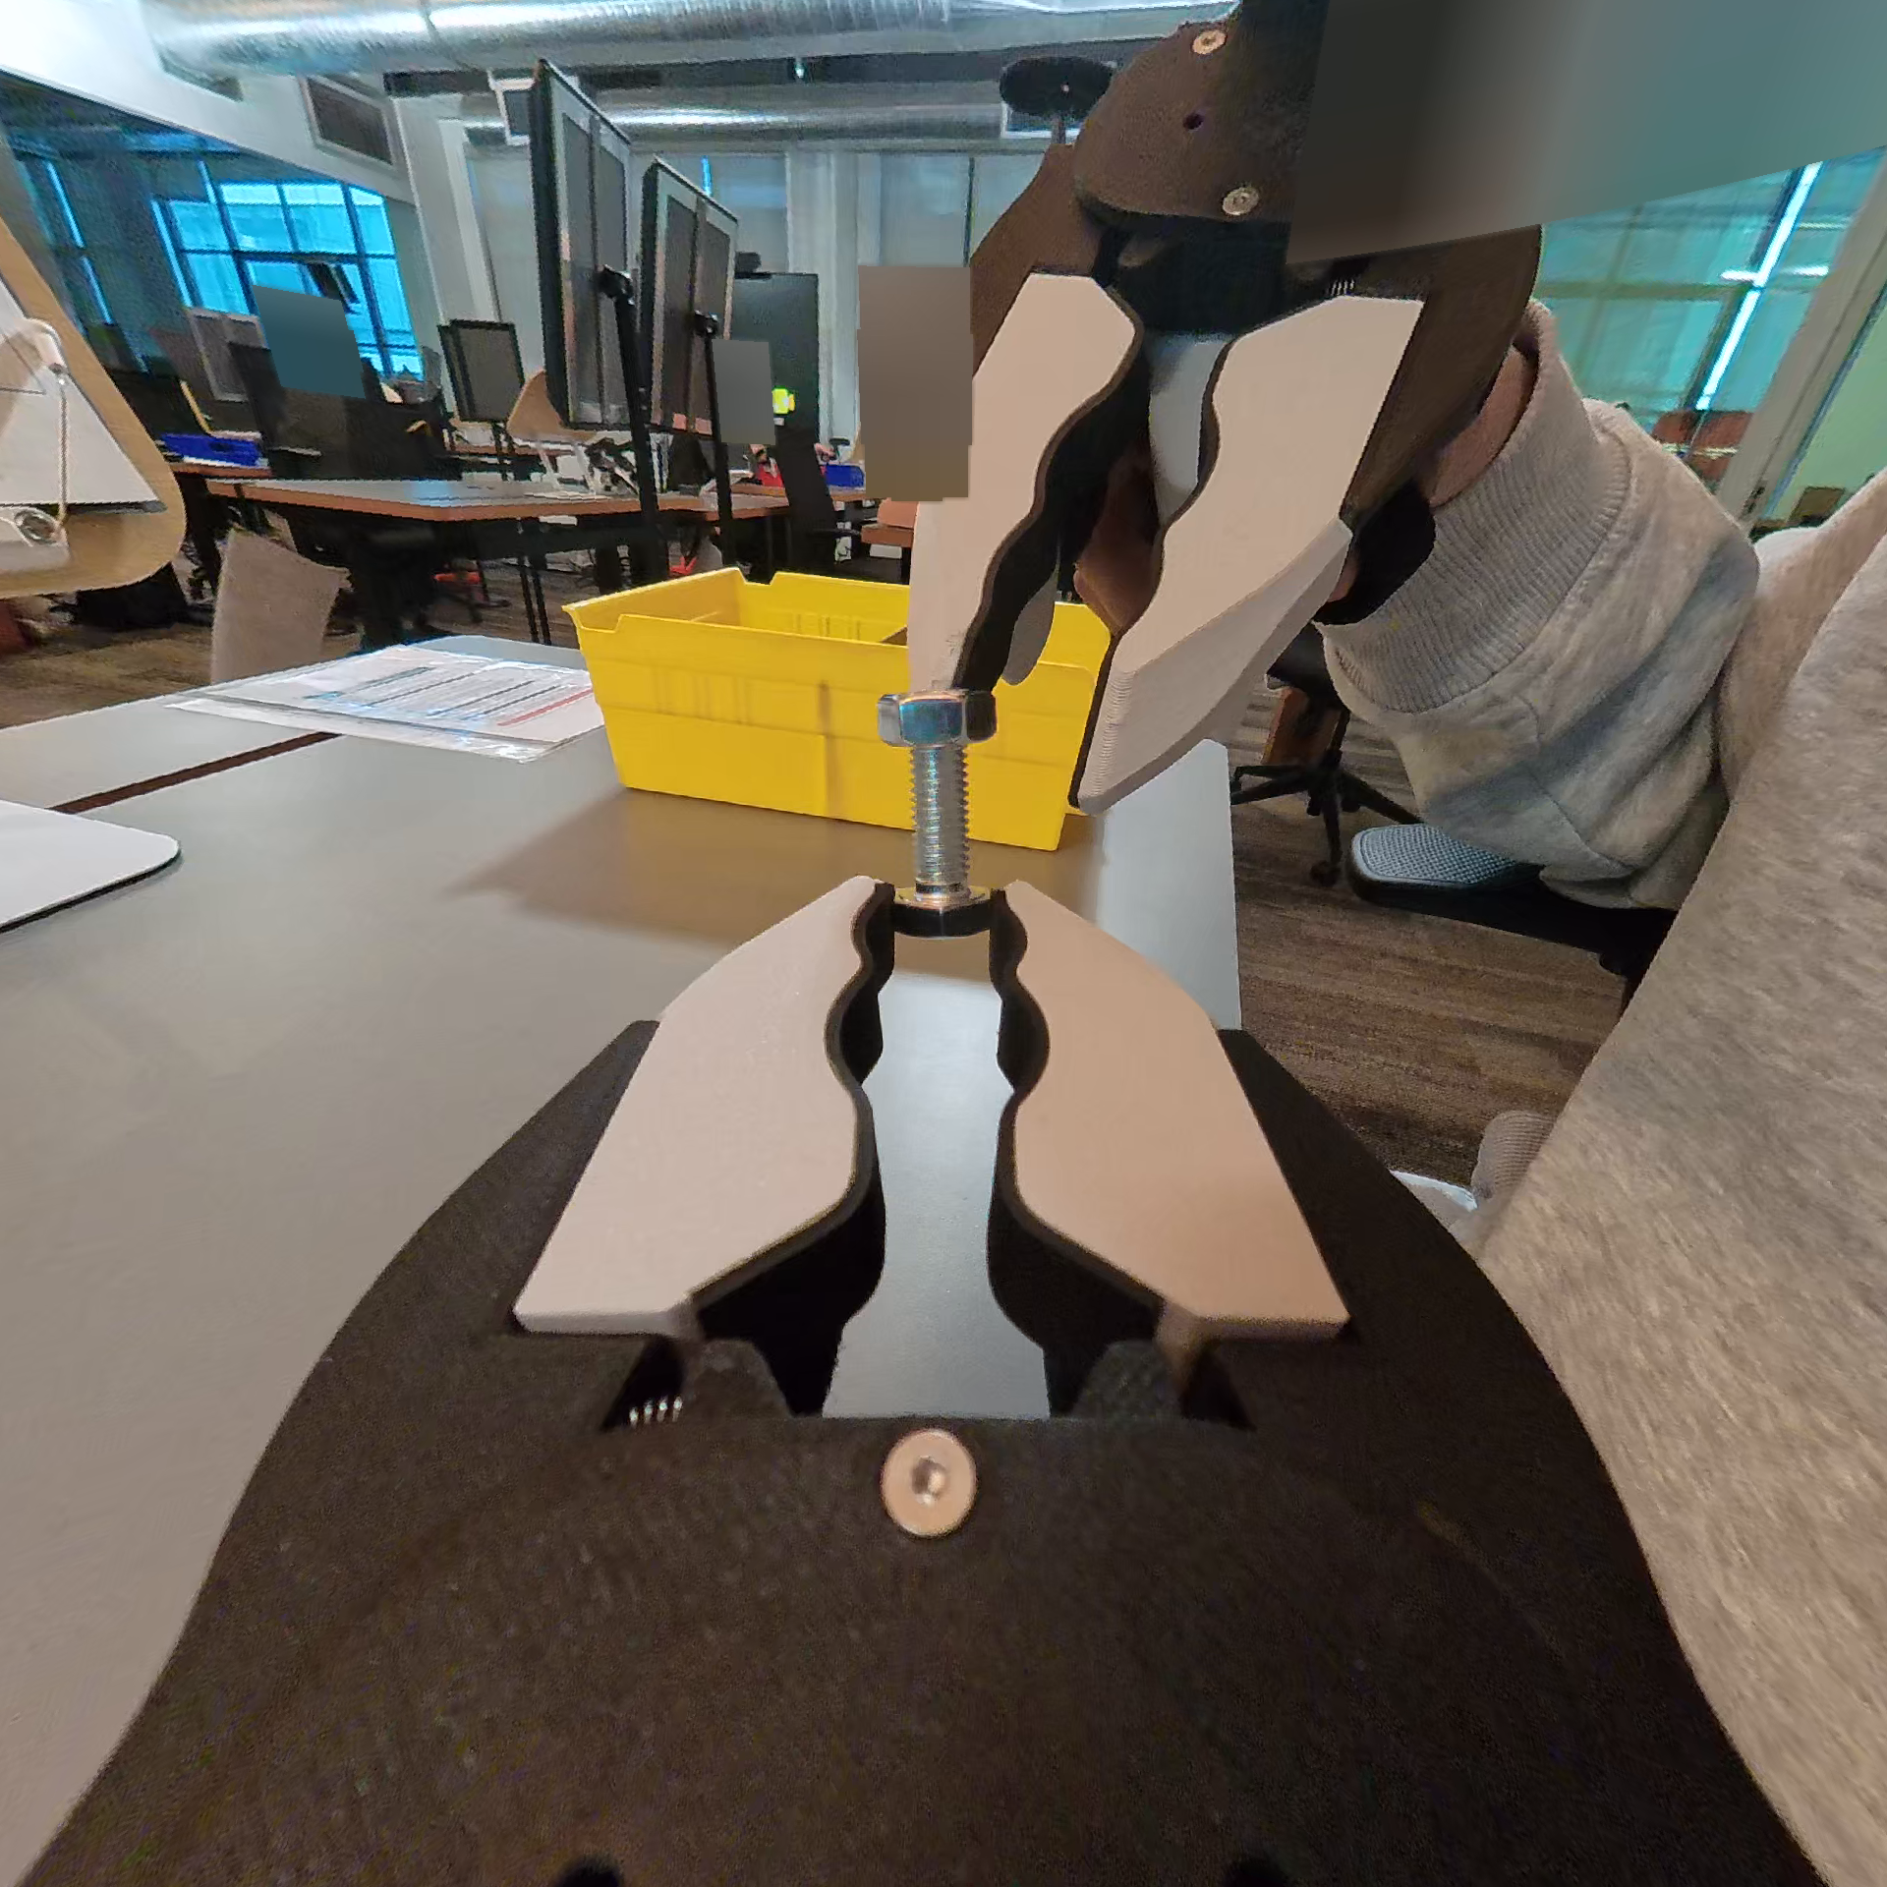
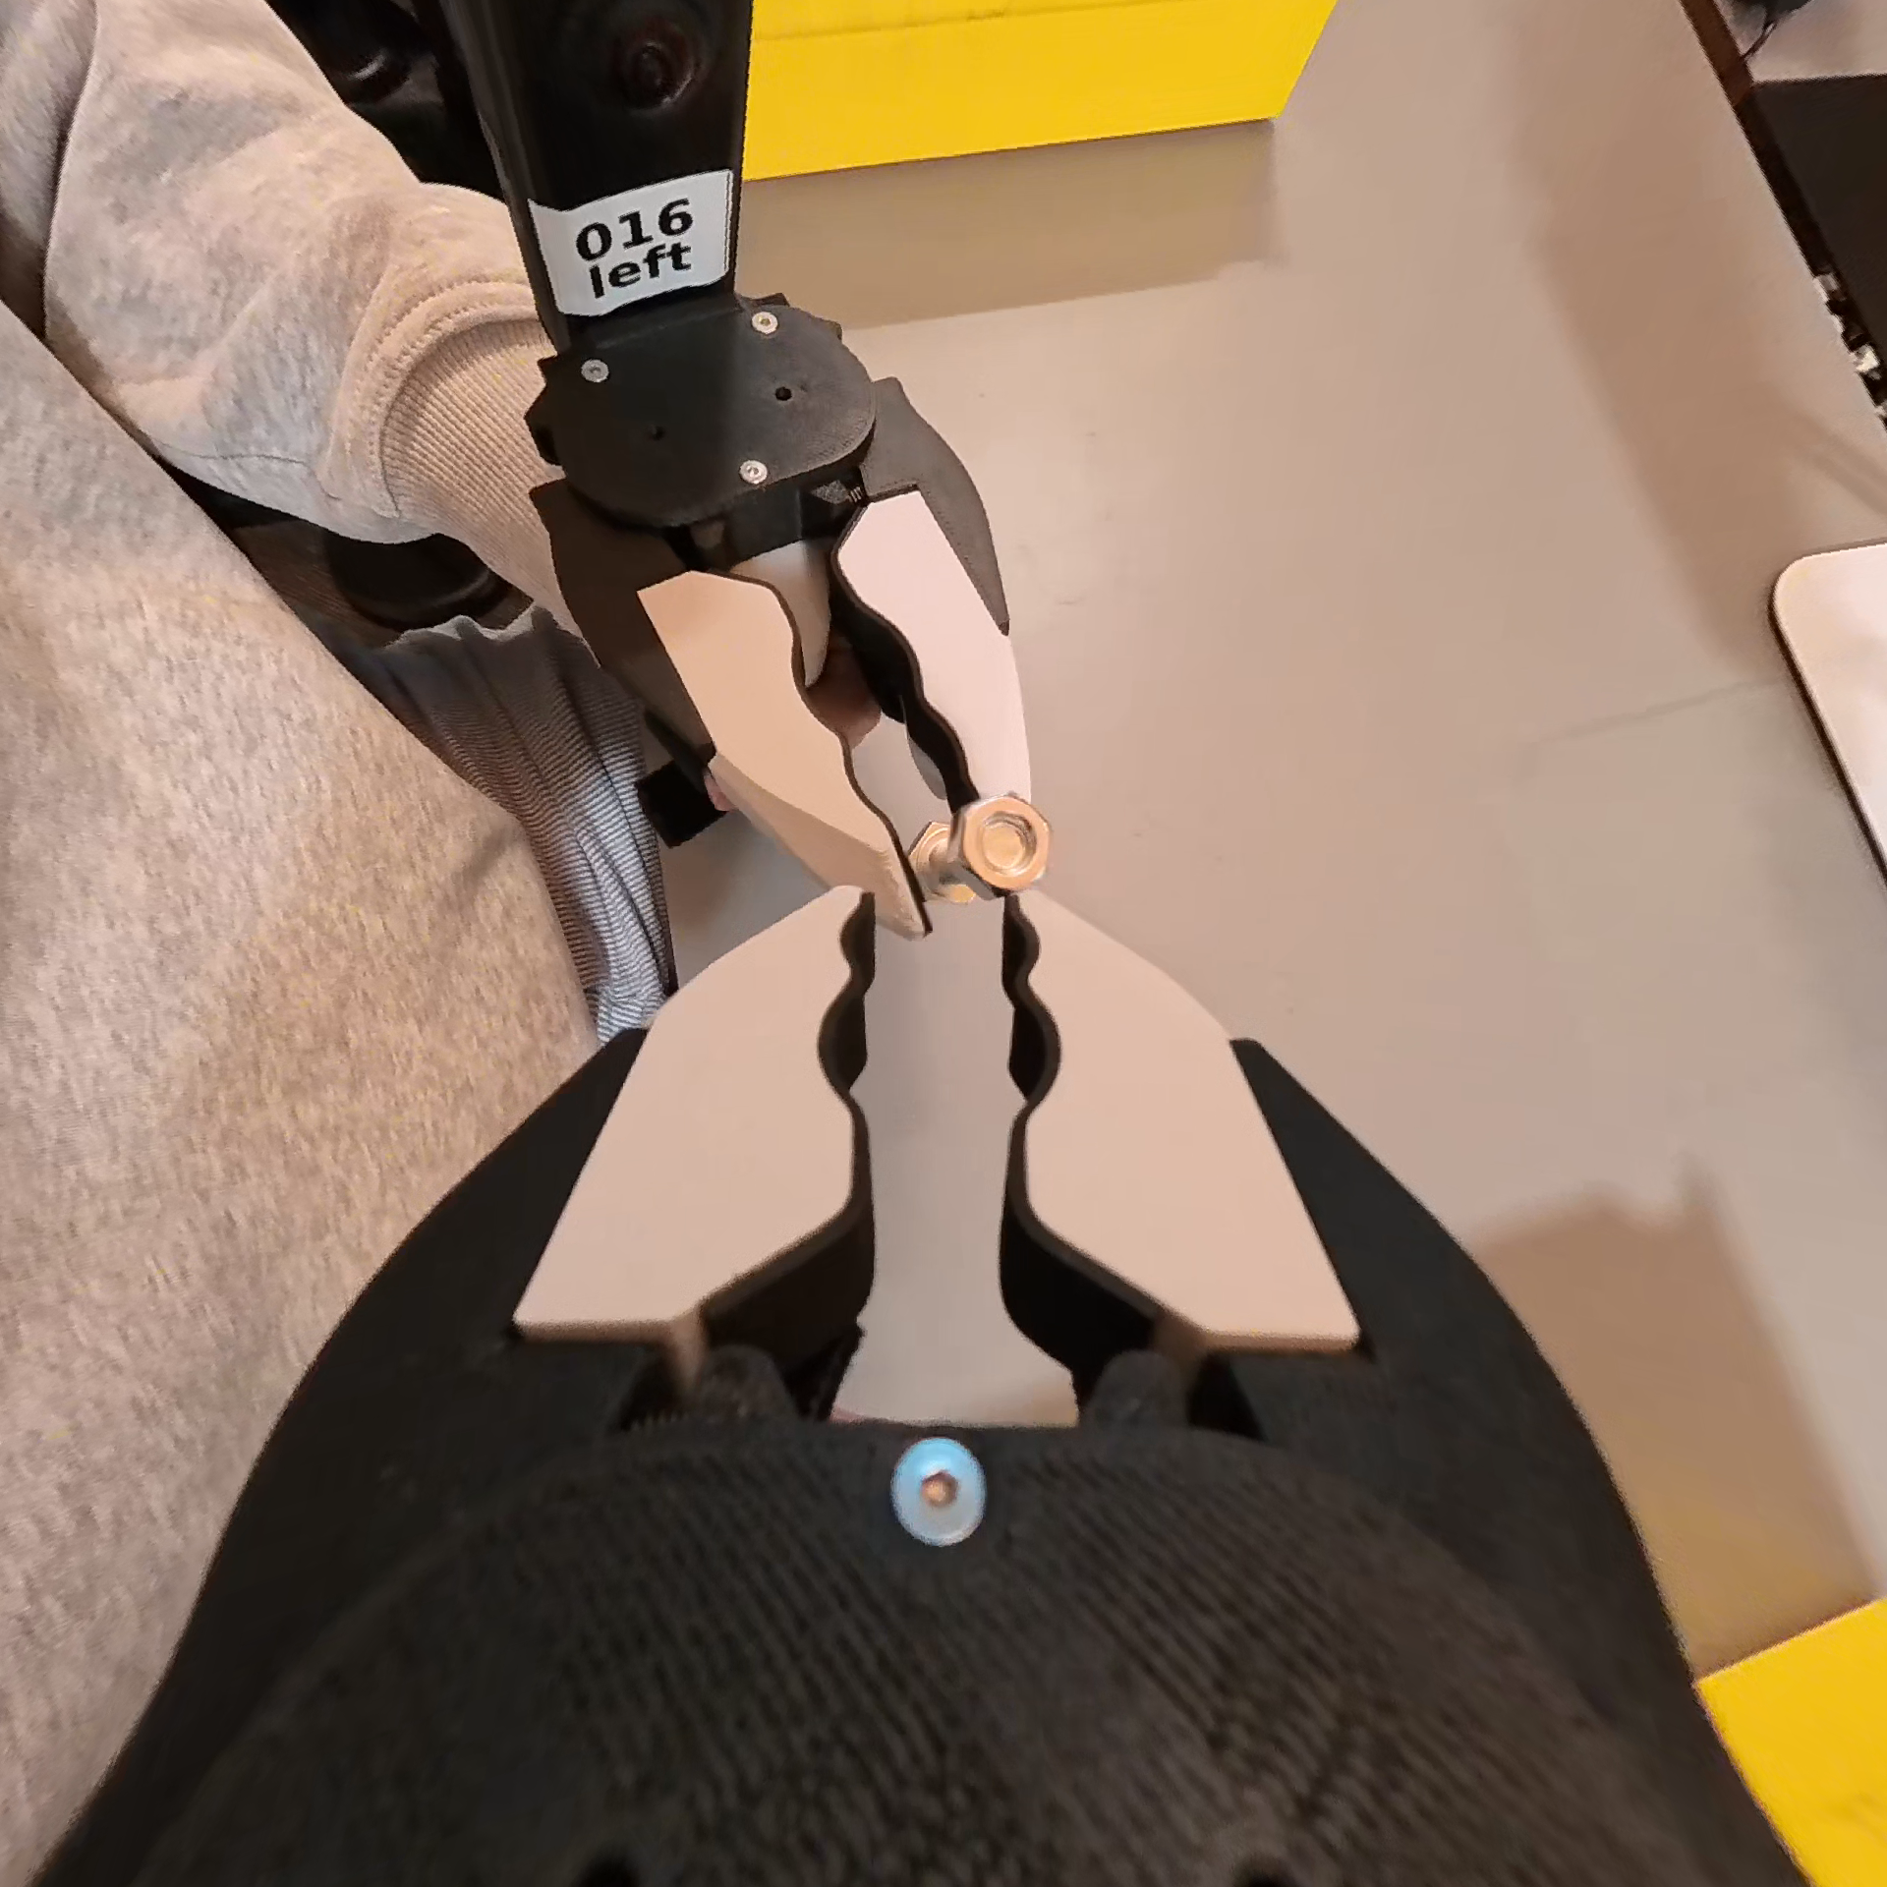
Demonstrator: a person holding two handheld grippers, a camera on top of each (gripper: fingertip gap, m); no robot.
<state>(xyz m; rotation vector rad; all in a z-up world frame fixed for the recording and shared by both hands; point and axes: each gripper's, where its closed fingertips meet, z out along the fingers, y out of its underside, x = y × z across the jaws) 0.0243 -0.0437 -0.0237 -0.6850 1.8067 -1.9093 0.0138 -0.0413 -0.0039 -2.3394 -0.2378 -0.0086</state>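
A silver hex bolt (image 1: 939, 807) stands upright over the grey table (image 1: 357, 970), head up. My left gripper (image 1: 939, 904) is shut on the nut (image 1: 934, 899) at the bolt's lower end. In the right wrist view the left gripper (image 2: 960, 863) reaches in from above, and I look down on the bolt head (image 2: 1006, 848) and the nut (image 2: 931, 853). My right gripper (image 2: 939, 904) is open, with one fingertip against the bolt head. In the left wrist view the right gripper (image 1: 1021, 740) comes down from above, its other finger standing off to the right.
A yellow bin (image 1: 735, 715) stands just behind the bolt and also shows in the right wrist view (image 2: 1021, 82). A laminated sheet (image 1: 408, 689) and a white pad (image 1: 61, 868) lie on the left. The table edge (image 1: 1215, 868) is close on the right, with an office chair (image 1: 1430, 868) beyond it. Another yellow corner (image 2: 1797, 1756) shows near me. My two grippers' fingertips are within a few centimetres of each other.
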